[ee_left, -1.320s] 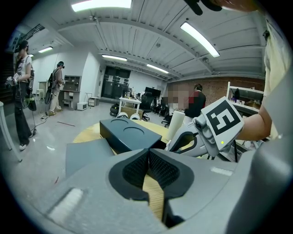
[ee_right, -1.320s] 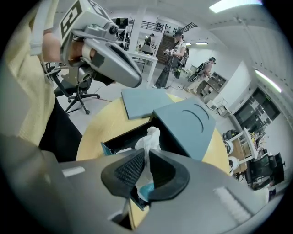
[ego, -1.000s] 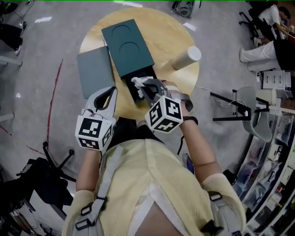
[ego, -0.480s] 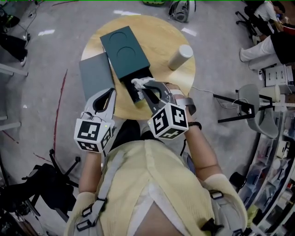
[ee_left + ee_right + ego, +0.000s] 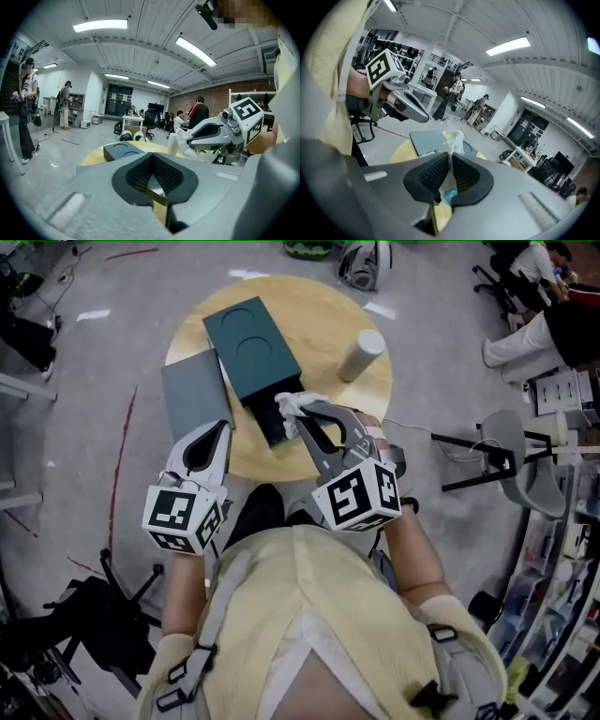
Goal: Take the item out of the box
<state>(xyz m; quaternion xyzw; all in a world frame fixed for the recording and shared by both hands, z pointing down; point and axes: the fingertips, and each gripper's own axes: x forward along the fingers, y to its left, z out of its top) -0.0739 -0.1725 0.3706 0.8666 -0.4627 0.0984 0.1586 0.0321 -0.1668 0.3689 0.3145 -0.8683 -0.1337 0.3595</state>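
A dark green box (image 5: pixel 251 345) with two round recesses lies on the round wooden table (image 5: pixel 328 320); its inner tray (image 5: pixel 275 423) is slid out toward me. My right gripper (image 5: pixel 302 414) is shut on a white plastic-wrapped item (image 5: pixel 299 401), held just above the tray's right edge. In the right gripper view the crinkled wrap (image 5: pixel 454 139) sticks up from between the pads. My left gripper (image 5: pixel 217 427) hovers shut and empty over the table's near-left edge, beside the tray. From the left gripper view, the right gripper (image 5: pixel 212 132) and the white item (image 5: pixel 184 141) show at right.
A grey-blue lid (image 5: pixel 193 394) lies flat left of the box. A white cylinder (image 5: pixel 361 354) stands at the table's right side. Office chairs (image 5: pixel 511 460), racks and seated people ring the table on the grey floor.
The right gripper has lifted the white item up out of the tray and drawn it slightly right and toward me. The left gripper has hardly moved.
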